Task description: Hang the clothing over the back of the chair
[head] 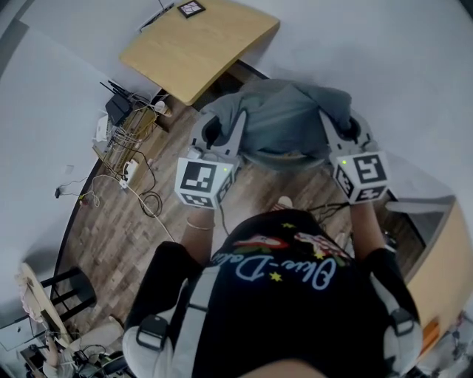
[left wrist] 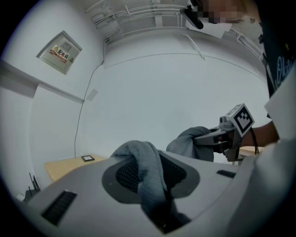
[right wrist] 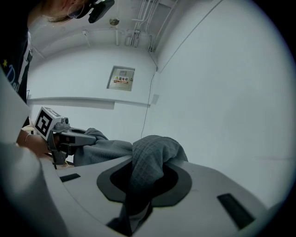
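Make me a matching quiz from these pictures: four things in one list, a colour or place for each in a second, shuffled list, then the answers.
Things:
1. garment
2. table
3. cables
4. marker card

Descriptions:
A. black and white, lying on the table
B. grey, gripped by the left tool and the right tool
C. light wood
D. trailing over the plank floor

Pairs: 1-B, 2-C, 3-D, 4-A

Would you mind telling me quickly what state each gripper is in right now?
Left gripper: shut on the grey garment.
Right gripper: shut on the same grey garment.
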The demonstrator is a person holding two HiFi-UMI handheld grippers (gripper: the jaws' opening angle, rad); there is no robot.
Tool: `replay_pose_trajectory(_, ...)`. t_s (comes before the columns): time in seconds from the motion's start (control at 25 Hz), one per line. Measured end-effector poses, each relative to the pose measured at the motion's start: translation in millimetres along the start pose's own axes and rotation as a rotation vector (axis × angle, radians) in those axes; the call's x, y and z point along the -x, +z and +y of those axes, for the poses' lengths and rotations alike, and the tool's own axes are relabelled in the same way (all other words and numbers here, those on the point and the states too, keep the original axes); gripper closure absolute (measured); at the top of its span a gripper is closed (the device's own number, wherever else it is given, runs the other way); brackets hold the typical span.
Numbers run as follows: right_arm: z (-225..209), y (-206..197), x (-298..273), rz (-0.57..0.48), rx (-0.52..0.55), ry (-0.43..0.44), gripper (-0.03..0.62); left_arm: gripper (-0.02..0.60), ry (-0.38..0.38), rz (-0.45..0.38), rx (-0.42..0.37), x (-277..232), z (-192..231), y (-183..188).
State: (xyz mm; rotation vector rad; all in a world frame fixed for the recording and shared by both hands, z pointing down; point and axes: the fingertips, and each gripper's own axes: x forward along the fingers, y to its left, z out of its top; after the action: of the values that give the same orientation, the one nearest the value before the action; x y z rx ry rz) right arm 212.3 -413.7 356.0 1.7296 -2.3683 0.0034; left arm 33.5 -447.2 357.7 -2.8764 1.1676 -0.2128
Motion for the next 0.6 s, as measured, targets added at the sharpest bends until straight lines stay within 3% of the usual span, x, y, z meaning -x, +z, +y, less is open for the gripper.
replay_pose_trajectory(0.6, 27, -113, 39, 0.196, -0.084, 0.001, 0.522, 0.485, -0.031, 0.115, 0.036, 28, -41, -97)
